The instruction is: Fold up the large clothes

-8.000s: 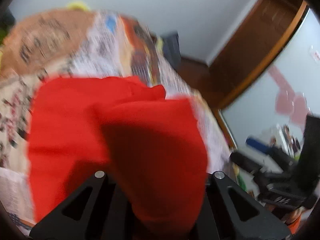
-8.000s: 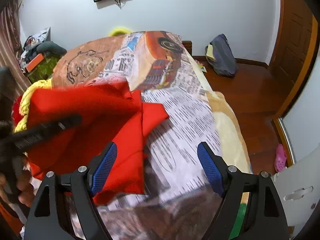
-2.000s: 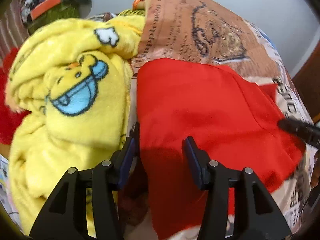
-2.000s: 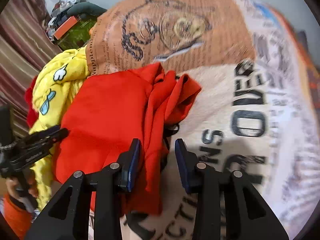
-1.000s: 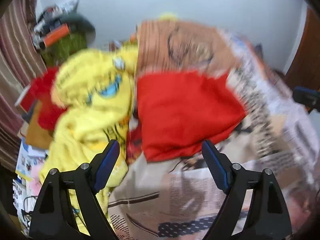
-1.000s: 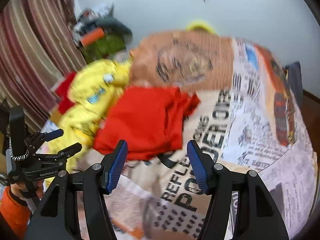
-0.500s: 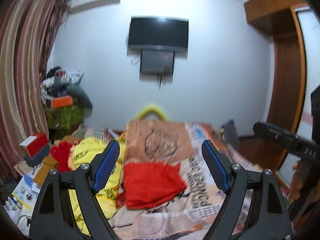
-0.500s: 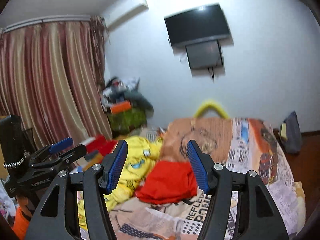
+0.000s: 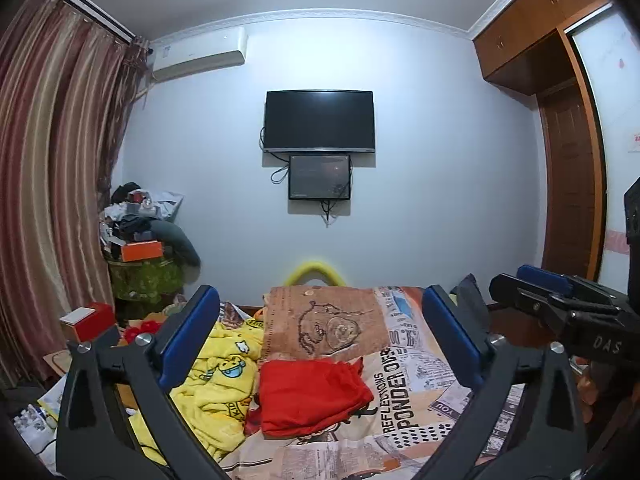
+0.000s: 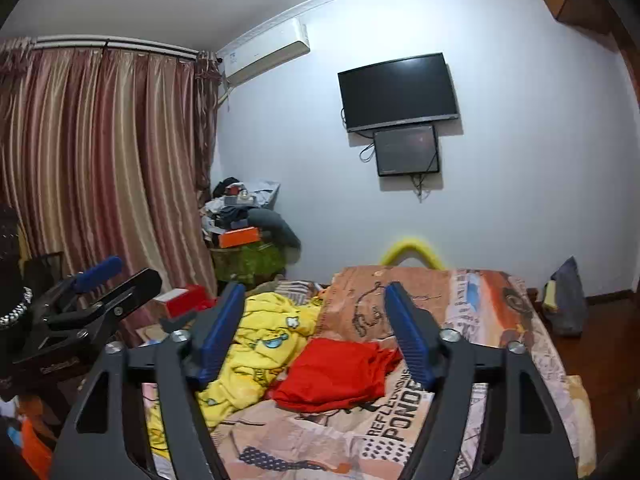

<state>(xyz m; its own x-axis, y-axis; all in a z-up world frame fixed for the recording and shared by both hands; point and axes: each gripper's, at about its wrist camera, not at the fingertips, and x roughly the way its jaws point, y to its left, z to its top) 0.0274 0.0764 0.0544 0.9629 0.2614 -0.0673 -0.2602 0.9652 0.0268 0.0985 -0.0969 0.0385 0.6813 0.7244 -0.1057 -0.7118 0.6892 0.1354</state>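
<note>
A folded red garment (image 9: 310,396) lies on the bed's printed cover (image 9: 408,380), left of centre; it also shows in the right wrist view (image 10: 334,376). My left gripper (image 9: 320,344) is open and empty, held well back from and above the bed. My right gripper (image 10: 318,340) is open and empty, also held back. The right gripper shows at the right edge of the left wrist view (image 9: 560,304), and the left gripper shows at the left of the right wrist view (image 10: 88,300).
A rumpled yellow cartoon blanket (image 9: 216,388) lies against the red garment's left side. Clutter is piled in the corner (image 9: 140,248) by the striped curtains (image 9: 48,200). A TV (image 9: 319,120) hangs on the far wall. A dark bag (image 10: 566,300) sits on the wooden floor.
Both grippers have let go of the red garment, opened wide and pulled up and back from the bed. The garment stays folded on the cover.
</note>
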